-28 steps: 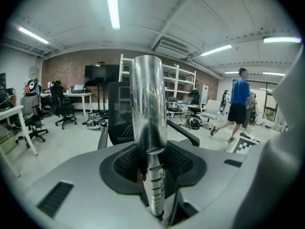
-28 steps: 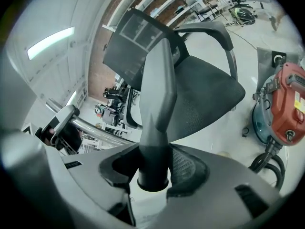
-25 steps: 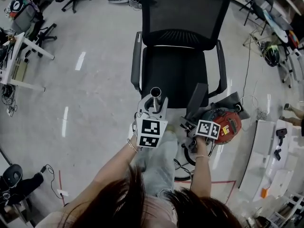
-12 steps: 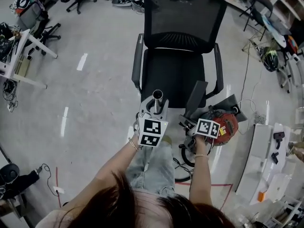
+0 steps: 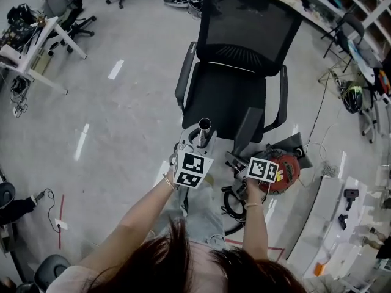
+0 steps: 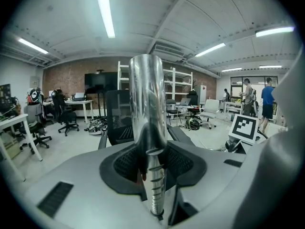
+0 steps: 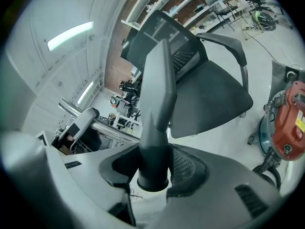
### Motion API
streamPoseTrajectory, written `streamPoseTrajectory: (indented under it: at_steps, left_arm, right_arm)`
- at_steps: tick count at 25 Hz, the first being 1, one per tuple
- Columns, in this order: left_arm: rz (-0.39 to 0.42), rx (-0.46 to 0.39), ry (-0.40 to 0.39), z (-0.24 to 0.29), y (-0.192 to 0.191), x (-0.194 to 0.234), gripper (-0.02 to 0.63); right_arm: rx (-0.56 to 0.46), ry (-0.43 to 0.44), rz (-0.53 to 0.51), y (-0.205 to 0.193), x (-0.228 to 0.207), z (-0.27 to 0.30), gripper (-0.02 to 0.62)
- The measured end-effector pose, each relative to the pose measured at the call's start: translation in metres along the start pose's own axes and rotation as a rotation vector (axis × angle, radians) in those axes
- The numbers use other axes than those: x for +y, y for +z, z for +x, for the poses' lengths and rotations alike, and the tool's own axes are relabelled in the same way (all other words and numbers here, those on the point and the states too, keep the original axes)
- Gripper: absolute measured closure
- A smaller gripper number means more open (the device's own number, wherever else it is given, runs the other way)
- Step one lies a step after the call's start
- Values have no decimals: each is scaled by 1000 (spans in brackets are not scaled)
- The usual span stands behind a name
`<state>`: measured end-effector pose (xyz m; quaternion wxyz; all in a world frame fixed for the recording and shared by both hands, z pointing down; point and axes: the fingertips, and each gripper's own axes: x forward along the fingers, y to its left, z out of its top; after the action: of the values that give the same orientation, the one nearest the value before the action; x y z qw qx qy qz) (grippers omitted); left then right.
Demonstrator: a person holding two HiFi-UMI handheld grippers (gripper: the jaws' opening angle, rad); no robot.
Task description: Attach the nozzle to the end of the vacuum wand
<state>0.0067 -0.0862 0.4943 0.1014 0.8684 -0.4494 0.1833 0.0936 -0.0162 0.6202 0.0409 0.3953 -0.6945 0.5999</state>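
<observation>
Left gripper [image 5: 197, 144] clamped on wand [image 6: 147, 104]: chrome tube upright, open end up, in front of chair [image 5: 229, 96] seat. Right gripper [image 5: 242, 159] near it, clamped on grey nozzle [image 7: 158, 94], tip pointing up towards the seat. Wand and nozzle apart, not joined. Red vacuum [image 5: 286, 171] on floor, far right.

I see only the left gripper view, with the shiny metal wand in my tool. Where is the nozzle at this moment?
Observer: The right tool is shut on the dark grey nozzle, near its round end.
Operator: Is it on the wand?
Observer: No. The head view shows wand and nozzle side by side, apart.
Operator: And the vacuum body?
Observer: The red vacuum body lies on the floor, just right of the right tool.
</observation>
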Motion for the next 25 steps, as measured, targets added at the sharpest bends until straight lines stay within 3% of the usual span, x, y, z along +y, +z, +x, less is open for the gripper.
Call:
streamPoseTrajectory:
  at_steps: [8,25]
  left_arm:
    - [12,-1,0,-28,-4,-18,462]
    - [53,3,-44,-54,-6,-47,462]
  right_arm:
    - [-7,36,-31,-17,22,-27,413]
    - [-115,79,-71,-11,63,-67,413]
